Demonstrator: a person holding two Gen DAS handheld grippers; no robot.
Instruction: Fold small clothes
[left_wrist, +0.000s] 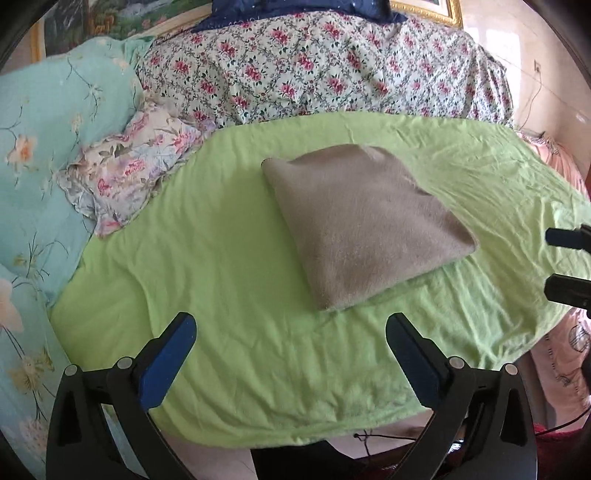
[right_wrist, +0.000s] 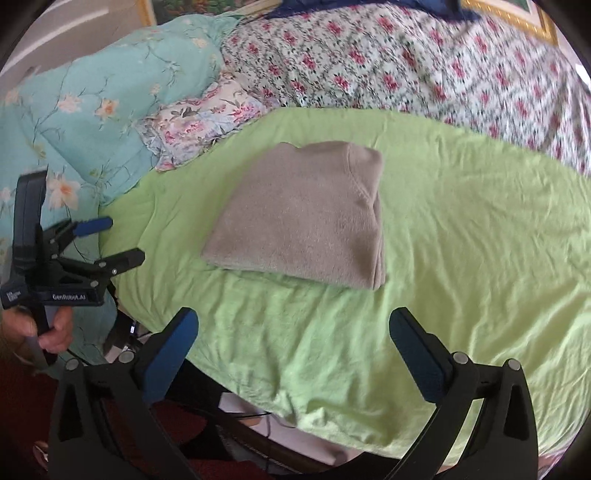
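A taupe knit garment (left_wrist: 364, 221) lies folded into a neat rectangle on the light green sheet (left_wrist: 229, 266); it also shows in the right wrist view (right_wrist: 306, 218). My left gripper (left_wrist: 291, 328) is open and empty, held above the sheet just short of the garment's near corner. My right gripper (right_wrist: 293, 325) is open and empty, held above the sheet in front of the garment. The right gripper's fingers (left_wrist: 565, 288) show at the right edge of the left wrist view. The left gripper (right_wrist: 118, 242) shows at the left of the right wrist view, open, in the person's hand.
A red-flowered quilt (left_wrist: 314, 70) is bunched behind the green sheet. A turquoise floral quilt (left_wrist: 44, 155) and a small floral pillow (left_wrist: 136, 166) lie at the left. Pink fabric (left_wrist: 565, 350) lies at the right. The bed's front edge is just below the grippers.
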